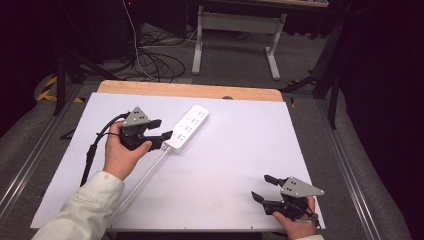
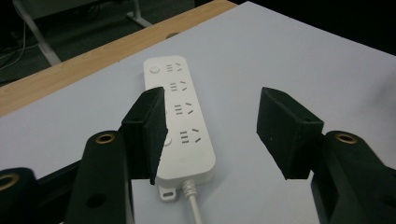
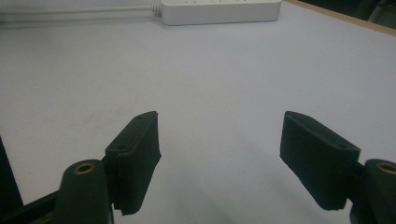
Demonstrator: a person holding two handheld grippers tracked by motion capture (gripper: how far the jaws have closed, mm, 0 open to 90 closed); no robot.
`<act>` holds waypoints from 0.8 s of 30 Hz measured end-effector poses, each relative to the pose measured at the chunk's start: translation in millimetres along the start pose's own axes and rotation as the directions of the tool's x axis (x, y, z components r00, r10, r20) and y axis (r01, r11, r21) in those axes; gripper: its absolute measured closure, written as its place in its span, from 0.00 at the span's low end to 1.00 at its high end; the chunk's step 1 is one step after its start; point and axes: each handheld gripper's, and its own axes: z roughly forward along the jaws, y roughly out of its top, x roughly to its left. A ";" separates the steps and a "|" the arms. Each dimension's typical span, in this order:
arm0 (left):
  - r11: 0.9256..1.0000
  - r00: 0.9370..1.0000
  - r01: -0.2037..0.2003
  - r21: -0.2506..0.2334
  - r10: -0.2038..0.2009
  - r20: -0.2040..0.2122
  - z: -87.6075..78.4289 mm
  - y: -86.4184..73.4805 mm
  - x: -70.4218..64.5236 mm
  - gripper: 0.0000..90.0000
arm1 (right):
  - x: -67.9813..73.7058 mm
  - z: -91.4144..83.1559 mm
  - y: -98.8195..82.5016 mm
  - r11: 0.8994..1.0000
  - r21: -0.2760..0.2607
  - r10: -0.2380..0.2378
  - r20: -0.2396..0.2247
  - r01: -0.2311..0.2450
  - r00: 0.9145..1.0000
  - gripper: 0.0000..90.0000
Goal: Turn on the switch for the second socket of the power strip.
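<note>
A white power strip (image 1: 187, 128) and its cord (image 1: 142, 180) lie aslant across the counter's (image 1: 240, 150) left half — the sole obstacle there; the wide stretch from strip to right gripper (image 1: 263, 188) lies open.

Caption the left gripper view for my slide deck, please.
Left gripper, jaws open, lined up over the cord end of a white power strip.

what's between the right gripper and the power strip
Only bare white table: in the high view nothing lies between the right gripper and the power strip.
</note>
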 end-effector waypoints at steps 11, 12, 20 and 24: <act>0.999 0.999 0.033 0.020 -0.033 0.018 33.6 3.9 4.6 0.64 | 0.0 -1.6 -1.4 1.000 -0.002 0.003 -0.004 -0.003 1.000 0.32; 0.999 0.999 0.033 0.020 -0.033 0.018 33.6 3.9 4.6 0.67 | 0.1 -1.5 -1.4 1.000 -0.003 0.005 -0.006 -0.005 1.000 0.32; 0.989 0.989 0.145 -0.012 -0.145 0.025 55.1 0.9 19.8 1.00 | -0.4 -2.4 -1.9 1.000 -0.009 0.007 -0.020 -0.007 1.000 0.32; 0.986 0.986 0.168 0.014 -0.168 0.018 64.7 -0.3 26.4 1.00 | -0.9 -2.6 -2.3 1.000 -0.014 0.009 -0.028 -0.010 1.000 0.32</act>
